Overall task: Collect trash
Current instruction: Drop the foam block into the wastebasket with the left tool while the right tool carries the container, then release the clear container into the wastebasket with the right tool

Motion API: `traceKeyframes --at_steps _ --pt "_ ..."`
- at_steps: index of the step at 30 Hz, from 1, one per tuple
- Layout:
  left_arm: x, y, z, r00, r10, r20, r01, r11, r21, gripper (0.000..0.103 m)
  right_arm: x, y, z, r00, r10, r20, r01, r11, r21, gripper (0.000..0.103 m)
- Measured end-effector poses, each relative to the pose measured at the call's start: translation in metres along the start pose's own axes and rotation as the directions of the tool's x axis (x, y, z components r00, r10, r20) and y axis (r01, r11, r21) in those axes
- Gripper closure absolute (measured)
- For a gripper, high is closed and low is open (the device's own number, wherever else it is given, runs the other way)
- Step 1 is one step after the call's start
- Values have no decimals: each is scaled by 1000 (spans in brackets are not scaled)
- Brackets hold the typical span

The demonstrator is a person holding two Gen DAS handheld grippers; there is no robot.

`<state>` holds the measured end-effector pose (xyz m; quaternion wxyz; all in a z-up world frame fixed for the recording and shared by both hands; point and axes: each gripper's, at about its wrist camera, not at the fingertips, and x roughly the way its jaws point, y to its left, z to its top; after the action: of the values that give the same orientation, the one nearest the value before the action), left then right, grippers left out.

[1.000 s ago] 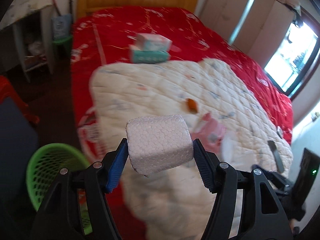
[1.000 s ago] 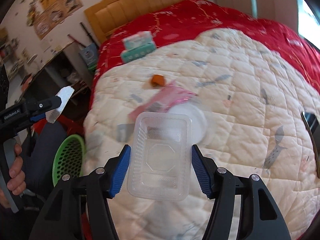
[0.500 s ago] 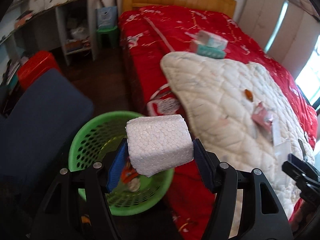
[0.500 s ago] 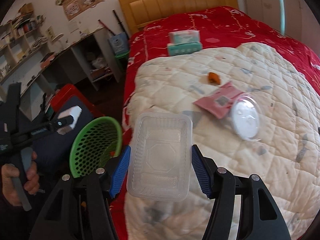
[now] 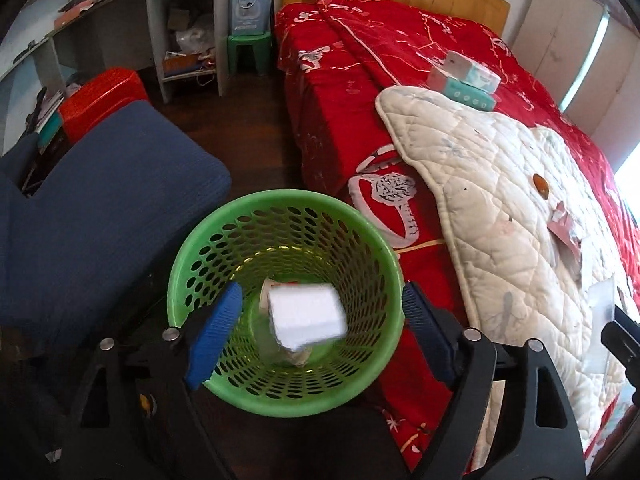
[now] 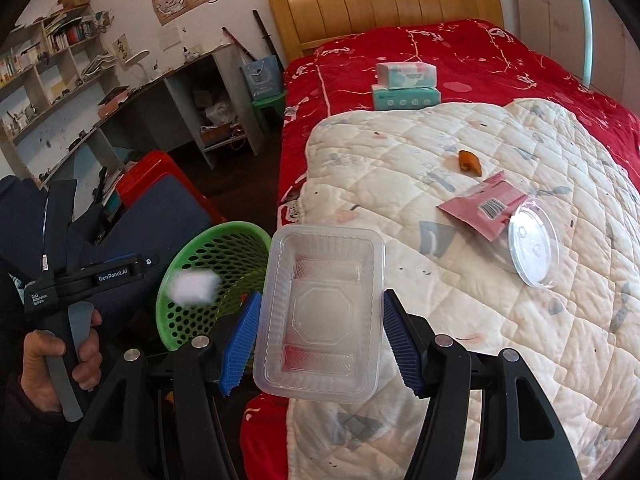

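Observation:
My left gripper (image 5: 322,334) is open above the green mesh basket (image 5: 208,248) on the floor beside the bed. The white foam block (image 5: 306,318) is free of the fingers, blurred, over the basket's inside; it also shows in the right wrist view (image 6: 194,288). My right gripper (image 6: 320,340) is shut on a clear plastic tray (image 6: 320,312) held over the bed's edge. On the white quilt (image 6: 400,168) lie a pink wrapper (image 6: 480,208), a clear round lid (image 6: 534,252) and a small orange scrap (image 6: 469,161).
Two tissue boxes (image 6: 406,86) are stacked on the red bedspread (image 6: 440,48). A blue cushion (image 5: 100,208) and a red stool (image 5: 102,96) sit left of the basket. A desk with shelves (image 5: 180,32) stands at the wall. Some trash lies in the basket's bottom.
My left gripper swung from the bed to over the basket, then opened and let go of the foam block, which is dropping in. My right gripper keeps the tray and has moved toward the basket.

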<state>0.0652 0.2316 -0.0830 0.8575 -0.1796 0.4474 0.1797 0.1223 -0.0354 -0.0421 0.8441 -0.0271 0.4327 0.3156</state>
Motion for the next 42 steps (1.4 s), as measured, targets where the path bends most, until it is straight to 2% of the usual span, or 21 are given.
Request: traceKeyframes --at_steps 11,22,31,33,34,35,42 --pt "-18 21 8 999 20 37 -18 999 -40 18 20 38 9 998 53 -21 -54 997 -57 44" --pt "-30 61 22 996 57 63 -49 991 -121 17 69 100 14 990 109 -93 -121 984 -134 44" --pt "-33 85 33 994 79 78 -64 983 -174 17 104 137 15 978 163 -132 -179 977 -119 43" --pt "-34 85 34 994 78 81 -62 982 -177 17 108 140 14 973 187 -135 -202 974 -105 38" --pt "-34 85 35 994 76 82 -61 983 -176 17 109 142 14 972 196 -133 -210 973 -100 29" --pt "-34 85 35 994 75 83 -59 983 -174 17 109 143 13 970 205 -128 -218 971 -100 27" --pt "-34 75 33 994 67 81 -54 985 -161 16 98 137 9 974 194 -116 -208 971 -122 27"
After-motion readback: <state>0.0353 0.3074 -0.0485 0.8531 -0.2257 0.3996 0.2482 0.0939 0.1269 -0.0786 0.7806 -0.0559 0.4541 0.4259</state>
